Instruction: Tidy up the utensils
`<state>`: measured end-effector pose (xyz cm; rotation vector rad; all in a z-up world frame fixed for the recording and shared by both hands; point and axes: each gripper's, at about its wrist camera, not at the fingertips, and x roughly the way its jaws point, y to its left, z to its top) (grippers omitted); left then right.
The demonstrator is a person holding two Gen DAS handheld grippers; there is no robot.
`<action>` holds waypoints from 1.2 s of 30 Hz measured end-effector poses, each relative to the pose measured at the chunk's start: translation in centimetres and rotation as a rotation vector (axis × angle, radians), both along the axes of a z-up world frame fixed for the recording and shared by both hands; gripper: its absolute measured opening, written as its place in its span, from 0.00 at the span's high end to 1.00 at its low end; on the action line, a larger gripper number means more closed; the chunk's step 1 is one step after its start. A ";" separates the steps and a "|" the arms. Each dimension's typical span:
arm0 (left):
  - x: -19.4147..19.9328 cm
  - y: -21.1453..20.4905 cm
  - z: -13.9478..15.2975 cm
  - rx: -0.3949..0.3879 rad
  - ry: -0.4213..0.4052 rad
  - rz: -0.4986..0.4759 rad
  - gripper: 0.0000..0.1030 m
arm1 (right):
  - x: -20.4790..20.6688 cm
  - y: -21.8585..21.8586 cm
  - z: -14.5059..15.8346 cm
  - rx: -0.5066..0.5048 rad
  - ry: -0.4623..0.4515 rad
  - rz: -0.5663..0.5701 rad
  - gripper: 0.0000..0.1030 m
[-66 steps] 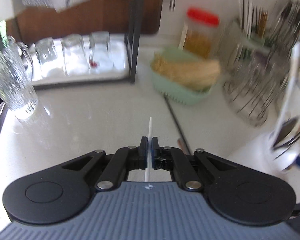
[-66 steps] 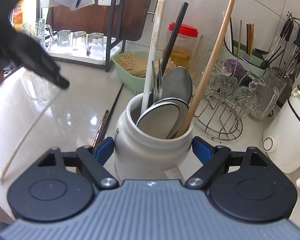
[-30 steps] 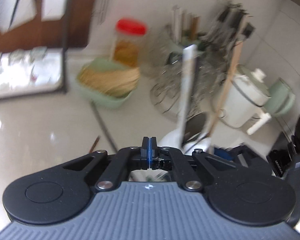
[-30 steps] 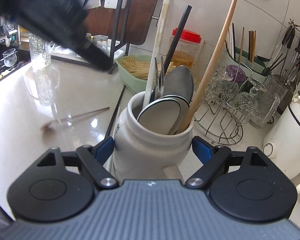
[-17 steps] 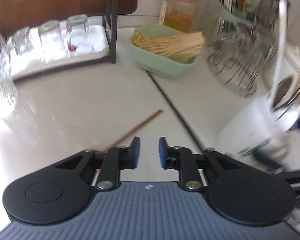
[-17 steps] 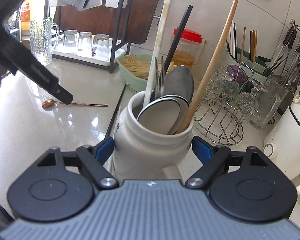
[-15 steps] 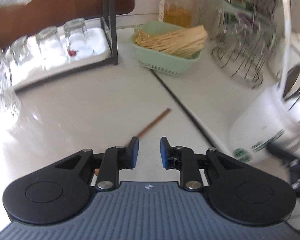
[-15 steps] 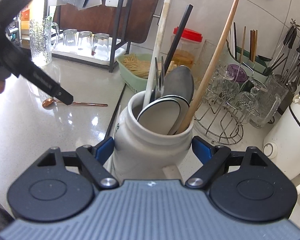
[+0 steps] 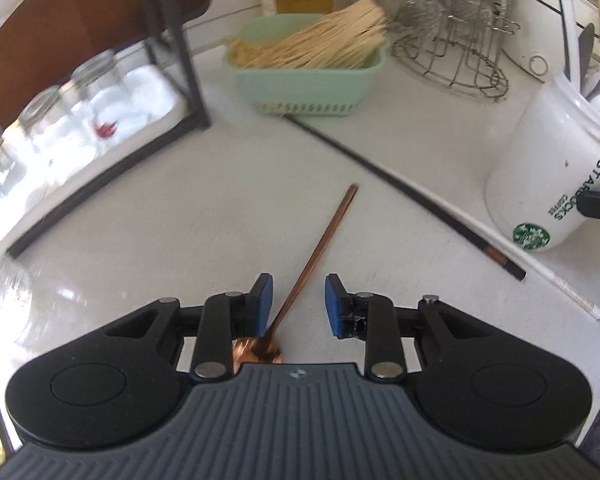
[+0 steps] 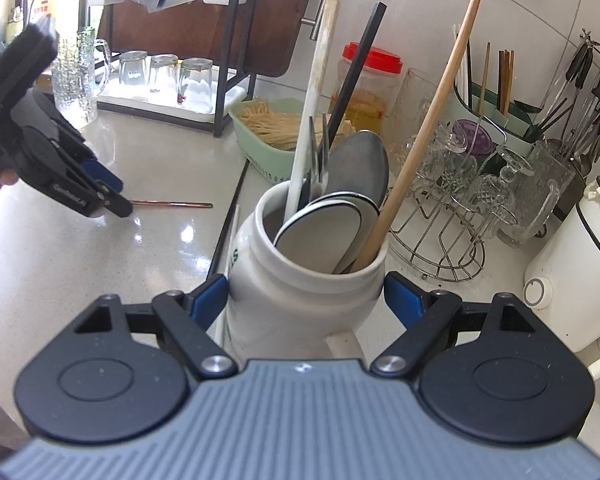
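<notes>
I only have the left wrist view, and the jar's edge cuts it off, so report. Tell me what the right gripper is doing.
Observer: The right gripper straddles the white jar, and its pads seem to press on both sides.
Operator: List what stands in that jar.
Observer: A grey spoon, a wooden stick, a black chopstick and a white stick.
Operator: Describe my left gripper from outside.
Observer: The left gripper tilts down with its tips close to the counter, covering the copper spoon at its bowl end. Its jaws have just been opening, and the handle between them is ungripped.
</notes>
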<state>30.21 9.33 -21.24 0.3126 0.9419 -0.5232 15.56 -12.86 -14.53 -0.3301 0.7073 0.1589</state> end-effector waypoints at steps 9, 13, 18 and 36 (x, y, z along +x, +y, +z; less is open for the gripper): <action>1.4 -2.3 -0.6 -0.014 -0.009 -0.073 0.68 | 0.1 0.5 0.0 -0.003 0.003 -0.037 0.16; 2.4 -2.6 -0.7 -0.038 0.012 -0.081 0.71 | 0.2 0.5 0.1 -0.004 0.011 -0.045 0.16; 2.9 -3.6 -0.2 -0.007 0.081 -0.093 0.92 | 0.3 0.6 0.1 -0.007 0.014 -0.048 0.16; -3.5 -3.3 3.7 -0.162 0.078 0.160 0.96 | -0.4 0.0 0.1 0.004 -0.007 0.004 0.17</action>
